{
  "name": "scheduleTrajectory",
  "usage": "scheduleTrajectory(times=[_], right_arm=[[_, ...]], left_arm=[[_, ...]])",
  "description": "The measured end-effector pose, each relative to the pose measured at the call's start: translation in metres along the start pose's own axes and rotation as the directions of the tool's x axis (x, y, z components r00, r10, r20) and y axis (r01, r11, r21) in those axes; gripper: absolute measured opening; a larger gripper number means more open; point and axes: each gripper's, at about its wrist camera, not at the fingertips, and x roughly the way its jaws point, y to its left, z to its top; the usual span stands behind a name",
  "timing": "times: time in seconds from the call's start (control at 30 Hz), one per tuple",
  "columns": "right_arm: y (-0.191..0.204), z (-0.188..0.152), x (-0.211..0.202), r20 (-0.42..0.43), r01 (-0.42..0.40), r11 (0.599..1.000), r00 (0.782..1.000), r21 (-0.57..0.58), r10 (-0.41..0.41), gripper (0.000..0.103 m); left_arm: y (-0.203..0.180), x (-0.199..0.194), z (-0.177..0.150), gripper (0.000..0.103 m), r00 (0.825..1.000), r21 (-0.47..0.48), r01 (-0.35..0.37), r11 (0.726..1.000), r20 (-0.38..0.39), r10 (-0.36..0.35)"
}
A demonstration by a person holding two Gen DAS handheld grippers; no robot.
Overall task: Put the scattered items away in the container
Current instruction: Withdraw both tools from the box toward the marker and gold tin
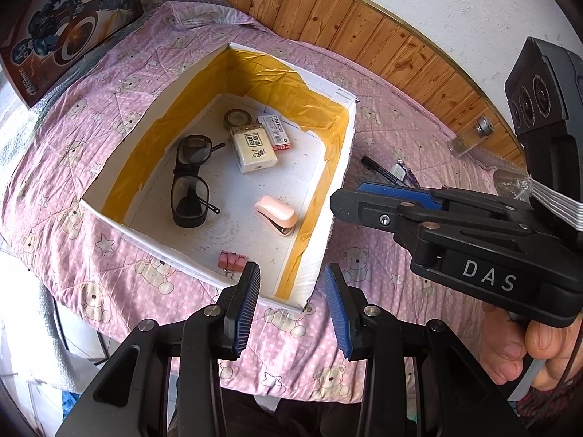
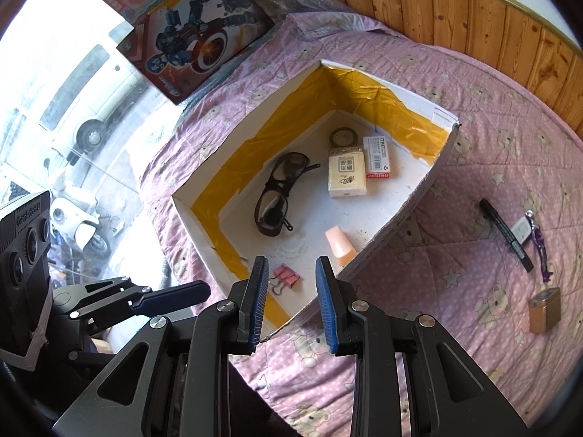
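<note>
Toy box point(image 2: 189, 36) w/ a robot figure printed on it leans at far left, by the window. Next to it, on the pink bear-print bedspread point(image 2: 455, 291), sits the white cardboard box point(image 2: 204, 225), its inner walls lined w/ yellow tape. Inside, left to right: dark glasses point(image 2: 280, 193), pink binder clips point(image 2: 286, 276) near the front wall, roll of tape point(image 2: 343, 136) at the back, cream pack point(image 2: 346, 174) touching a red-and-white pack point(image 2: 378, 158), and a pink stapler point(image 2: 340, 245) by the right wall. Left tool point(image 1: 291, 306) hangs over the box's near corner, fingers apart, nothing between them. Right tool point(image 2: 289, 298) is likewise spread and empty, above the front edge of the box. Right of the box, loose on the bedspread: black marker point(image 2: 506, 235), small white remote point(image 2: 521, 231) just beside it, purple keychain point(image 2: 541, 251), and a gold-brown case point(image 2: 544, 309) nearer the front. Glass jar point(image 1: 472, 136) lies by the wood wall panel, far right.
</note>
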Motion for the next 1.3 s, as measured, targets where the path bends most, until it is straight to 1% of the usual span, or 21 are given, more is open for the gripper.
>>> scheduleTrajectory(times=[0.43,0.7,1.0,1.17,1.23,1.3], right_arm=[[-0.04,-0.016,-0.029,0.053,0.017,0.994,0.998,0.111,-0.023,0.029],[-0.075,-0.029,-0.041,0.075,0.028,0.978,0.996,0.205,-0.044,0.029],[-0.121,-0.048,-0.053,0.085,0.047,0.945,0.993,0.323,-0.078,0.03],[-0.149,-0.057,-0.056,0.083,0.063,0.919,0.991,0.39,-0.103,0.03],[-0.162,-0.06,-0.058,0.082,0.066,0.905,0.99,0.421,-0.11,0.031],[-0.175,-0.064,-0.059,0.088,0.062,0.888,0.989,0.456,-0.115,0.034]], left_arm=[[-0.037,0.011,0.01,0.039,0.999,0.092,0.035,0.995,-0.02,-0.033],[-0.063,0.024,0.016,0.039,0.997,0.154,0.059,0.986,-0.052,-0.052],[-0.098,0.048,0.025,0.039,0.991,0.212,0.099,0.972,-0.109,-0.077],[-0.118,0.065,0.034,0.039,0.985,0.233,0.124,0.965,-0.145,-0.092],[-0.126,0.072,0.038,0.041,0.984,0.243,0.13,0.961,-0.154,-0.094],[-0.133,0.077,0.042,0.046,0.982,0.253,0.136,0.958,-0.159,-0.098]])
